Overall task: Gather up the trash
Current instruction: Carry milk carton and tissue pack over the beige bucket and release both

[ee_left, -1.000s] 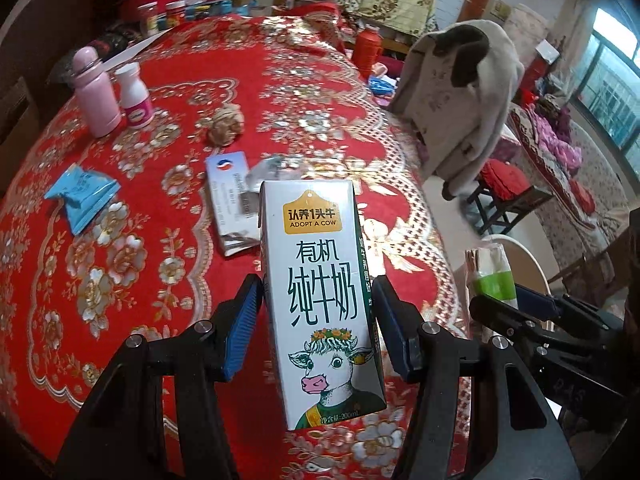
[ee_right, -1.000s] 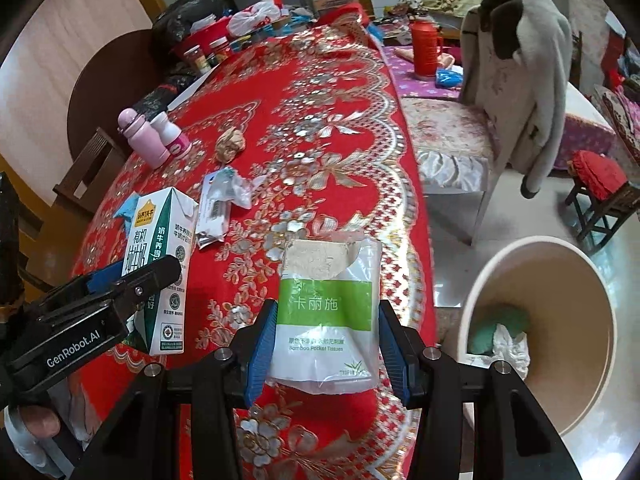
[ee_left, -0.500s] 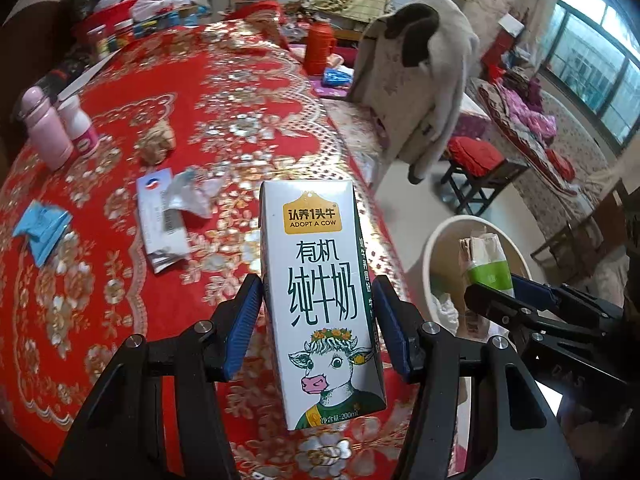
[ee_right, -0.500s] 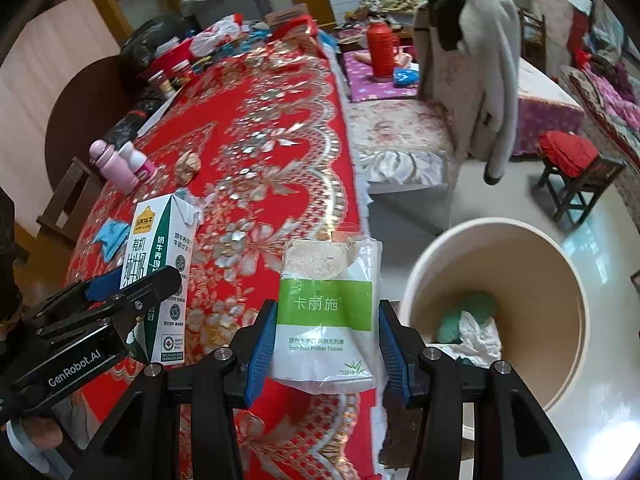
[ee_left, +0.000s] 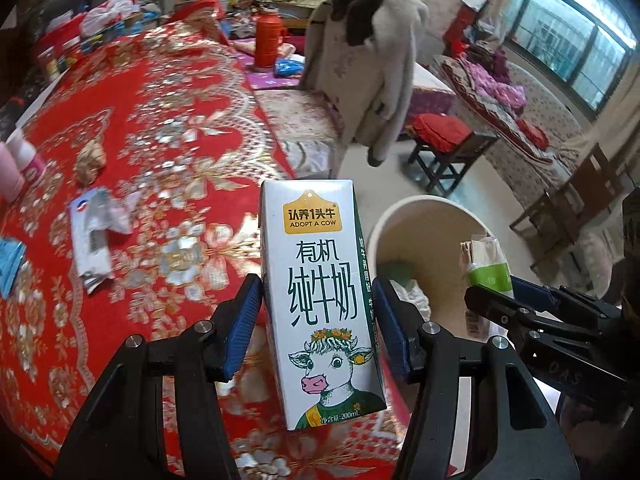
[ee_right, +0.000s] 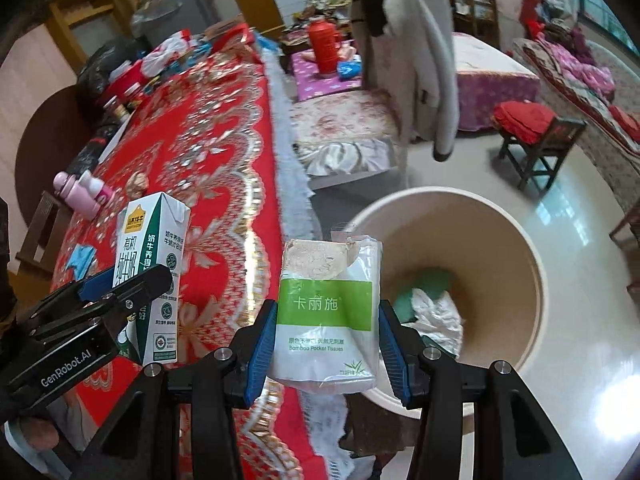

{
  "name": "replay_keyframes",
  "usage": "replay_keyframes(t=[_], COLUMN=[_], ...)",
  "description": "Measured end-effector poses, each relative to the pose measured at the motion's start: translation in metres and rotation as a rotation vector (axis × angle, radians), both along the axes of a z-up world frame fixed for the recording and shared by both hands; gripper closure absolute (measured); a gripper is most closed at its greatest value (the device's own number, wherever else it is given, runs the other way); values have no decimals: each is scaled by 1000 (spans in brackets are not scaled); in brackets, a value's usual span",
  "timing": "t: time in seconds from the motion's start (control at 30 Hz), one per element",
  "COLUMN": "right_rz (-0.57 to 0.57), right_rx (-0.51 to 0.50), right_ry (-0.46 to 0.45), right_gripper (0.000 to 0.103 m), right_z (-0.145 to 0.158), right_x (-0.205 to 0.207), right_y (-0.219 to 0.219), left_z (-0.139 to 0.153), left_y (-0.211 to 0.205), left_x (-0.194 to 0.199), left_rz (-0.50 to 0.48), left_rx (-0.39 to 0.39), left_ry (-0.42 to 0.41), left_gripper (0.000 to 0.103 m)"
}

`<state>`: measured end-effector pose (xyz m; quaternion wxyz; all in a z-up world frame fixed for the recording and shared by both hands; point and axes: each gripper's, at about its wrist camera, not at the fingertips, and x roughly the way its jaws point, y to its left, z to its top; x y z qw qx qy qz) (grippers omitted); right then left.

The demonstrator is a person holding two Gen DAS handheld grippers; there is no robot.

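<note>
Beside the bin [ee_right: 532, 280], left gripper [ee_left: 318, 320] grips milk carton [ee_left: 320, 292] (upright); right gripper [ee_right: 326, 336] grips tissue pack [ee_right: 328, 312].

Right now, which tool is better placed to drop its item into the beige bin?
Right tool: its green-and-white tissue pack already overlaps the round beige bin; the left tool's milk carton hangs at the table edge.

Left gripper [ee_left: 318, 328], right gripper [ee_right: 325, 338]: fingers clamped, side by side, apparently pitched downward.

The milk carton [ee_left: 324, 300] reads "认养1头牛", "ADOPT A COW", "有机 纯牛奶" and, at its foot, "200mL". The tissue pack [ee_right: 326, 312] carries "卡丽施" on its green band and "Bamboo Pocket Tissues" below. The left tool [ee_right: 80, 336] bears "GenRobot.AI".
</note>
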<state>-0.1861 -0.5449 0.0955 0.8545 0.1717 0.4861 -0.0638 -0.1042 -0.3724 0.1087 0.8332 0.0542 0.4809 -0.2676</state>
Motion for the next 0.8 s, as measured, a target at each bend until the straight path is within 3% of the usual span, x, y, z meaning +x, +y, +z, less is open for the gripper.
replay_keyframes(t=[0.8], right_rz=[-142], right_rx=[2], right_ry=[60], right_gripper=[56], right_z=[-17], right_x=[-38], right_y=[-73], left_z=[-26], left_y=[-91], left_x=[-9], left_rz=[-134], left_rx=[-6], left_ry=[62], left_gripper=[48])
